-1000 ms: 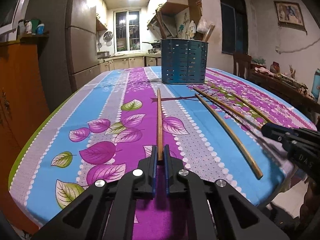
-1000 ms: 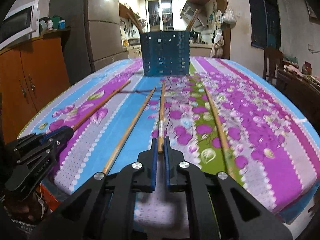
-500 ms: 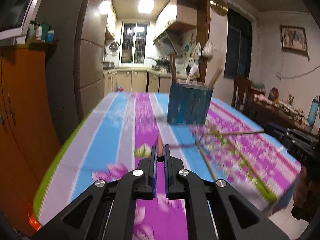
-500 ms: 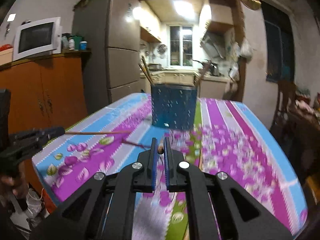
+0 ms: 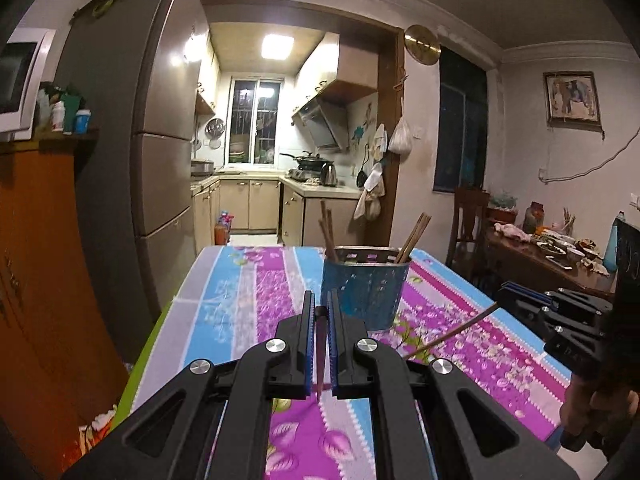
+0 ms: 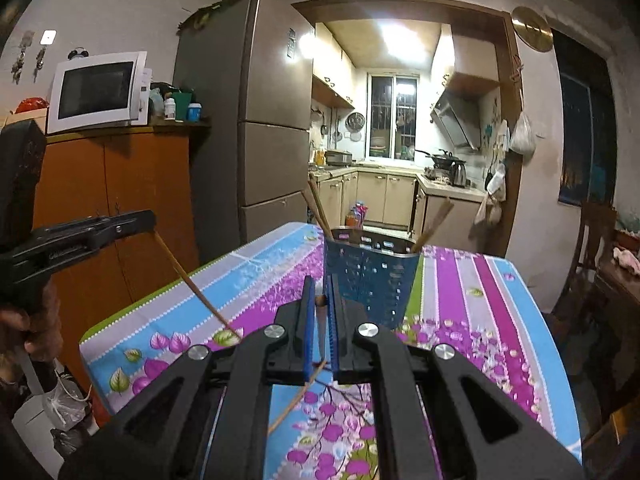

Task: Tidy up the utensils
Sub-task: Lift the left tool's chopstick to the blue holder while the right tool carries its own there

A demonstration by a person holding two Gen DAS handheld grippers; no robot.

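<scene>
Gripping one chopstick each, the left gripper [image 5: 319, 312] and the right gripper [image 6: 319, 295] are clamped shut on their sticks above the striped tablecloth [image 5: 240, 292], short of the blue utensil holder [image 5: 366, 292]. Several chopsticks [image 5: 414, 236] already stand in that holder. Judging by this, both held chopsticks are yet to go in, and at least one more [image 6: 296, 400] lies on the cloth.

Both held chopsticks [image 5: 320, 354] mostly vanish between the jaws, and the blue holder [image 6: 370, 276] hides its sticks' lower ends.
</scene>
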